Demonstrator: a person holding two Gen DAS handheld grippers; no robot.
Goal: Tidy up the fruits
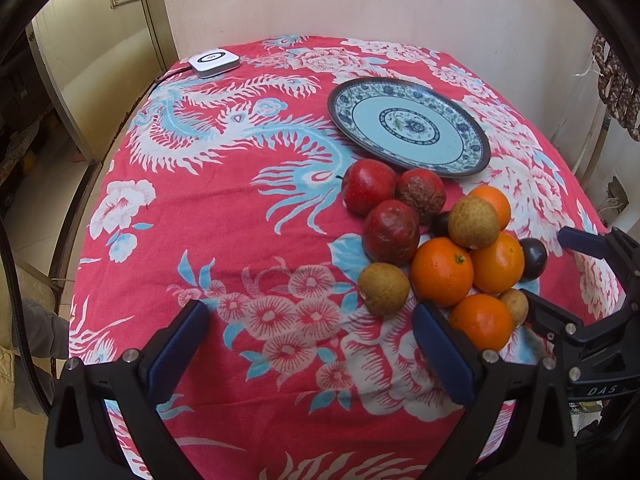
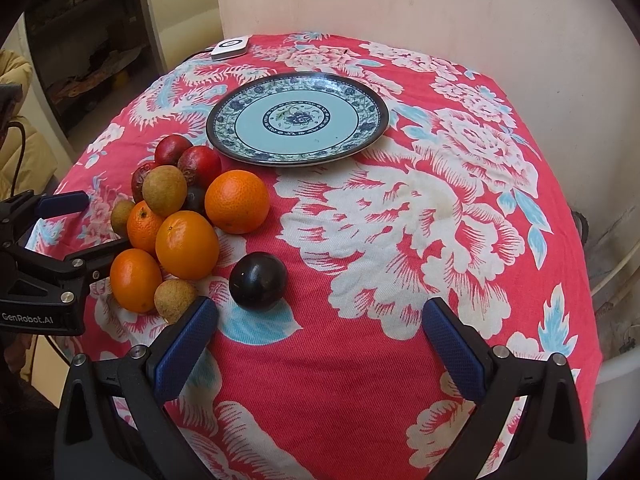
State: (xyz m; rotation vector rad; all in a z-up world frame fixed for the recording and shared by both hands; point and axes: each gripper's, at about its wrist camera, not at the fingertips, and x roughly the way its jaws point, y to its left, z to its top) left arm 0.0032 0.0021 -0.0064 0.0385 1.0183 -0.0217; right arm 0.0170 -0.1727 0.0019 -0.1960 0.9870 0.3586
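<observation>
Both tongs are released and empty: my left gripper [image 1: 308, 328] has its blue pads spread over bare cloth [image 1: 224, 216], its right pad just beside the nearest orange [image 1: 482, 322]; my right gripper [image 2: 320, 328] is spread likewise, with a dark plum [image 2: 258, 281] lying alone just ahead of its left pad. Fruit sits in one heap between the two tools: four oranges, three wrinkled red fruits [image 1: 390, 230], several tan longans [image 1: 383, 288] and a second dark plum half hidden at the heap's centre, most touching one another. One longan [image 1: 474, 222] rests on top of the oranges. Beyond the heap lies a blue-patterned plate [image 2: 298, 118], bare, its near rim just beside the red fruits; contact cannot be judged. At the far left corner of the cloth lies a small white device [image 1: 214, 62] with a cable. Each view shows the other gripper at its edge, beside the heap
</observation>
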